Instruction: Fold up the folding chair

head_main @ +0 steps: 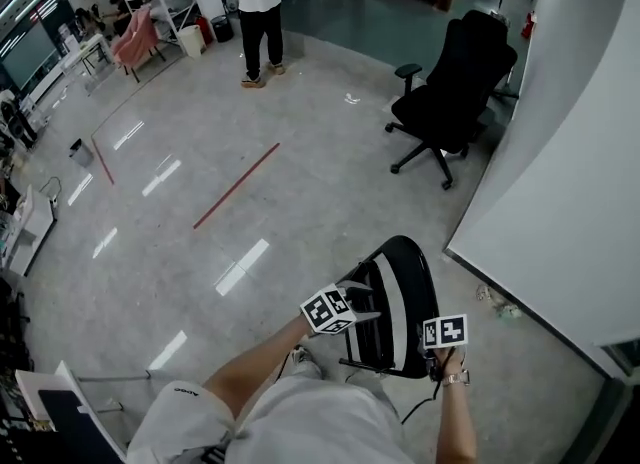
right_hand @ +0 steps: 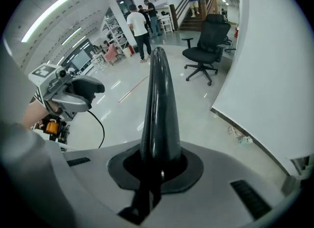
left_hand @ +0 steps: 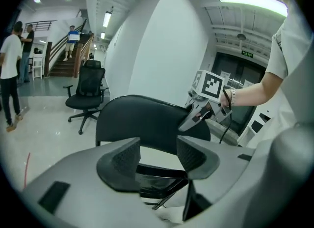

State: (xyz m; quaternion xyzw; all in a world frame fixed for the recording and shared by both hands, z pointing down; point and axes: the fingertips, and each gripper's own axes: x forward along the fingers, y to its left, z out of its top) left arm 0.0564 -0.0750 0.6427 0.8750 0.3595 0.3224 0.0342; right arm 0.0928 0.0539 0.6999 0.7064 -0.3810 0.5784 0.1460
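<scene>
The black folding chair [head_main: 402, 287] stands on the grey floor just in front of me, with its backrest [left_hand: 142, 124] upright and its seat down. My right gripper [head_main: 437, 354] is shut on the backrest's top edge [right_hand: 159, 94], which rises as a thin black blade between the jaws. In the left gripper view the right gripper [left_hand: 198, 116] shows at the backrest's right end. My left gripper [head_main: 362, 302] hangs open over the chair's left side, with nothing between its pads [left_hand: 126, 157]. It shows in the right gripper view as the left gripper [right_hand: 78, 92], apart from the chair.
A black office chair [head_main: 450, 92] on castors stands further off to the right. A white wall panel [head_main: 570, 202] runs along the right, with small debris [head_main: 497, 302] at its foot. A person [head_main: 257, 12] stands at the far end. A red tape line [head_main: 235, 187] crosses the floor.
</scene>
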